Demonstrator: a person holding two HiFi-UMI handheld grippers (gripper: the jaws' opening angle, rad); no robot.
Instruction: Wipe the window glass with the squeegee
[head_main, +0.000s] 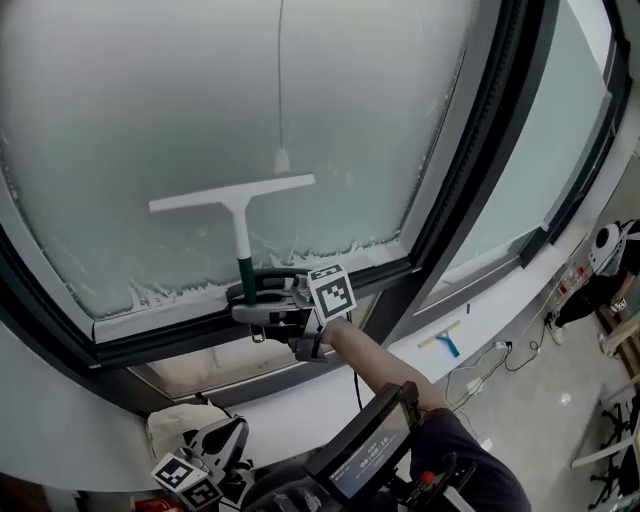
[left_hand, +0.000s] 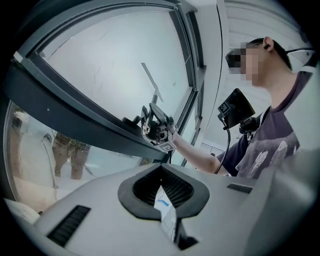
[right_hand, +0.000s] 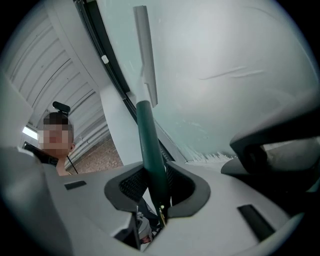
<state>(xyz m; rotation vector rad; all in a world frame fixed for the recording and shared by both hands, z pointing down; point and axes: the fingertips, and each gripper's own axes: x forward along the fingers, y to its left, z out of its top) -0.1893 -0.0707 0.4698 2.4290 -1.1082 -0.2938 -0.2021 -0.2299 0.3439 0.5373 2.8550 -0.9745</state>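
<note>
Currently the white, green-handled squeegee (head_main: 238, 205) is clamped by the right gripper (head_main: 245, 295), its blade laid low on the frosted window glass (head_main: 130, 110), mid-wipe. A steady downward pull seems called for next. A white slip (left_hand: 166, 212) is pinched by the left gripper (left_hand: 162, 192).

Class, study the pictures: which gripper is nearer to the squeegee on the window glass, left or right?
Right. The right gripper is shut on the squeegee, at the lower end of its green handle. The left gripper hangs low, well below the window frame, apart from the squeegee.
</note>
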